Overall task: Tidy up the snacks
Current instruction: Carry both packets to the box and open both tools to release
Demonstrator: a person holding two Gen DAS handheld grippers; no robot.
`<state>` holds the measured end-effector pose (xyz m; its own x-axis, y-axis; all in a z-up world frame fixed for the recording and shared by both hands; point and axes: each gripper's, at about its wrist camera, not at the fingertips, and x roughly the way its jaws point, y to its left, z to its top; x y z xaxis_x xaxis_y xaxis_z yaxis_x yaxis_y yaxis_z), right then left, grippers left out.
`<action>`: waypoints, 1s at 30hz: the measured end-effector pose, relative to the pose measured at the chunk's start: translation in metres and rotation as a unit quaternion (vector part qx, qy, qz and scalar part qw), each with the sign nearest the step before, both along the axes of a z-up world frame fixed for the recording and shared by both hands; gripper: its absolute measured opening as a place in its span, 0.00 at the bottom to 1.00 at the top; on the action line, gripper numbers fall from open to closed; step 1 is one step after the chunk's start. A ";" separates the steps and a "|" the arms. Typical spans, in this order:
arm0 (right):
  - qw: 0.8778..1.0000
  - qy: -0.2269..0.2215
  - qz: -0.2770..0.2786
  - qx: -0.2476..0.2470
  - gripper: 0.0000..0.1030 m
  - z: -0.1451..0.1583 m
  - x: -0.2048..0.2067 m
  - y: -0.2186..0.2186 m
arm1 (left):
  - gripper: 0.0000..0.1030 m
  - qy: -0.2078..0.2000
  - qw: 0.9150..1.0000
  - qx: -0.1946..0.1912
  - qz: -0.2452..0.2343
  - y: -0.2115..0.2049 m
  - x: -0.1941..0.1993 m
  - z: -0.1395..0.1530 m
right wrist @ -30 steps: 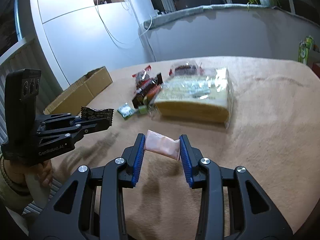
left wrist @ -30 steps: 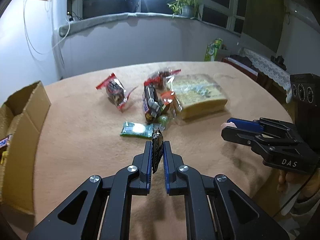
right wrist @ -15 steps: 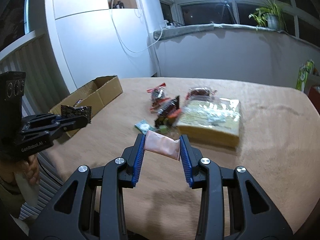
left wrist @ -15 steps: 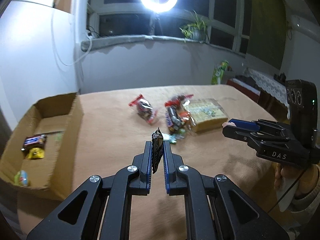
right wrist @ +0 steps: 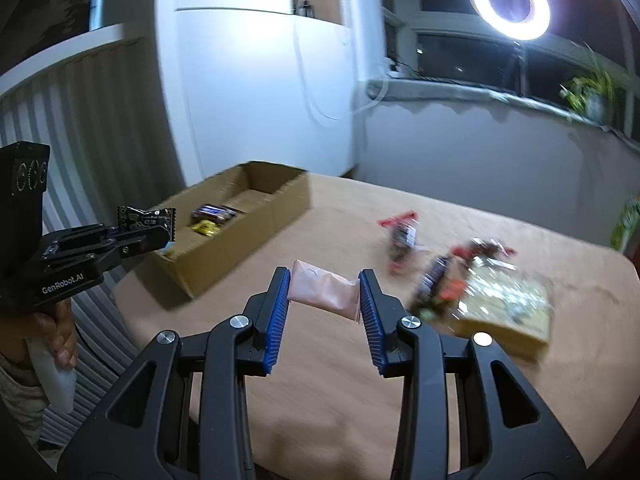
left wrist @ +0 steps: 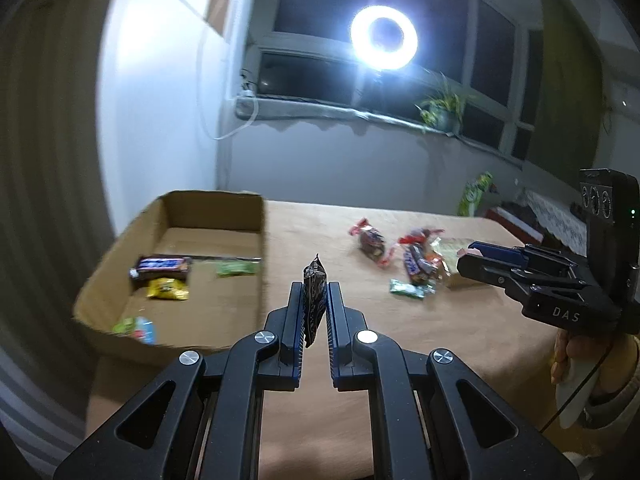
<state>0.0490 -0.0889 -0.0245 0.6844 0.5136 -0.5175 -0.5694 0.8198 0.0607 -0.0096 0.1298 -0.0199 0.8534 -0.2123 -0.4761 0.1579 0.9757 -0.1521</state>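
Above the table (left wrist: pixel 440 344): both grippers held in the air, angled downward.
Left gripper (left wrist: pixel 315 300): jaws nearly together, pinching a dark wrapper (left wrist: pixel 314 300) that stands on edge; a hand grips the handle below in the right view.
Right gripper (right wrist: pixel 324 292): jaws narrowly apart, clamping a pink packet (right wrist: pixel 324 290) across its width.
Cardboard box (left wrist: pixel 224 204): at the table's left end, holding a dark bar, a yellow pack and green packs.
Loose snacks (left wrist: pixel 416 264): piled well right of the box.
Writing: "GenRobot.AI" on the left gripper's body, "DAS" on the right's; wrapper labels too blurred to read.
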 end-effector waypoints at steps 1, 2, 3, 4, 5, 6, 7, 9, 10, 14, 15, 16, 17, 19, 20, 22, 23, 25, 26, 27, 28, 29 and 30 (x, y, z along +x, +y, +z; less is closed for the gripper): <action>1.000 -0.003 0.006 -0.002 0.35 0.002 -0.001 0.008 | 0.08 -0.002 1.000 -0.003 0.006 0.007 -0.002 0.000; 1.000 -0.005 0.012 -0.004 0.35 0.005 -0.002 0.017 | 0.08 -0.004 1.000 -0.005 0.011 0.013 -0.003 0.001; 1.000 -0.009 0.019 -0.006 0.36 0.007 -0.003 0.026 | 0.08 -0.006 1.000 -0.008 0.016 0.021 -0.005 0.002; 1.000 -0.011 0.025 -0.007 0.36 0.009 -0.003 0.034 | 0.08 -0.007 1.000 -0.010 0.022 0.027 -0.006 0.002; 0.999 -0.014 0.031 -0.008 0.36 0.011 -0.003 0.043 | 0.08 -0.007 1.000 -0.011 0.026 0.034 -0.007 0.002; 0.999 -0.016 0.035 -0.009 0.36 0.013 -0.003 0.048 | 0.08 -0.008 0.999 -0.013 0.031 0.040 -0.008 0.002; 0.999 -0.018 0.041 -0.008 0.36 0.015 -0.003 0.057 | 0.08 -0.009 0.999 -0.015 0.035 0.046 -0.008 0.001; 0.998 -0.022 0.050 -0.005 0.36 0.017 -0.003 0.070 | 0.08 -0.006 0.999 -0.016 0.042 0.055 -0.005 -0.001; 0.998 -0.022 0.057 -0.005 0.36 0.017 -0.003 0.079 | 0.08 -0.005 0.999 -0.015 0.044 0.059 -0.004 -0.001; 0.997 -0.017 0.077 -0.005 0.36 0.014 0.005 0.111 | 0.08 -0.003 0.998 -0.014 0.054 0.077 0.006 -0.004; 0.997 -0.016 0.082 -0.006 0.36 0.012 0.007 0.118 | 0.08 -0.003 0.998 -0.015 0.058 0.082 0.010 -0.005; 0.996 -0.015 0.085 -0.007 0.36 0.011 0.009 0.125 | 0.08 -0.002 0.998 -0.016 0.060 0.087 0.014 -0.006; 0.996 -0.013 0.091 -0.007 0.36 0.010 0.012 0.133 | 0.08 0.000 0.998 -0.017 0.062 0.091 0.017 -0.007; 0.995 -0.012 0.099 -0.008 0.36 0.008 0.019 0.145 | 0.08 0.002 0.998 -0.018 0.063 0.096 0.025 -0.010; 0.995 -0.012 0.103 -0.008 0.36 0.007 0.022 0.150 | 0.08 0.004 0.998 -0.019 0.063 0.098 0.029 -0.012; 0.994 -0.009 0.110 -0.006 0.36 0.005 0.030 0.161 | 0.08 0.010 0.998 -0.020 0.063 0.102 0.038 -0.017; 0.993 -0.008 0.114 -0.005 0.36 0.004 0.035 0.167 | 0.09 0.014 0.998 -0.019 0.062 0.102 0.041 -0.020; 0.993 -0.003 0.120 -0.004 0.36 0.000 0.044 0.177 | 0.20 0.021 0.998 -0.015 0.063 0.104 0.046 -0.025; 0.992 0.004 0.125 -0.003 0.42 -0.004 0.049 0.182 | 0.28 0.024 0.997 -0.012 0.069 0.105 0.048 -0.028; 0.991 0.015 0.130 -0.006 0.47 -0.009 0.055 0.188 | 0.48 0.027 0.997 -0.011 0.077 0.106 0.049 -0.030; 0.991 0.019 0.129 -0.008 0.57 -0.013 0.058 0.191 | 0.61 0.026 0.996 -0.013 0.084 0.108 0.047 -0.031; 0.992 0.018 0.127 -0.004 0.60 -0.015 0.059 0.191 | 0.63 0.022 0.996 -0.015 0.088 0.109 0.044 -0.032; 0.992 0.019 0.125 0.002 0.60 -0.017 0.059 0.189 | 0.63 0.020 0.996 -0.018 0.091 0.110 0.041 -0.032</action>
<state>0.1084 0.1005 -0.0418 0.5150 0.6671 -0.5383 -0.7523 0.6527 0.0892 0.0313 0.2398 -0.0522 0.8597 -0.0741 -0.5054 -0.0274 0.9813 -0.1906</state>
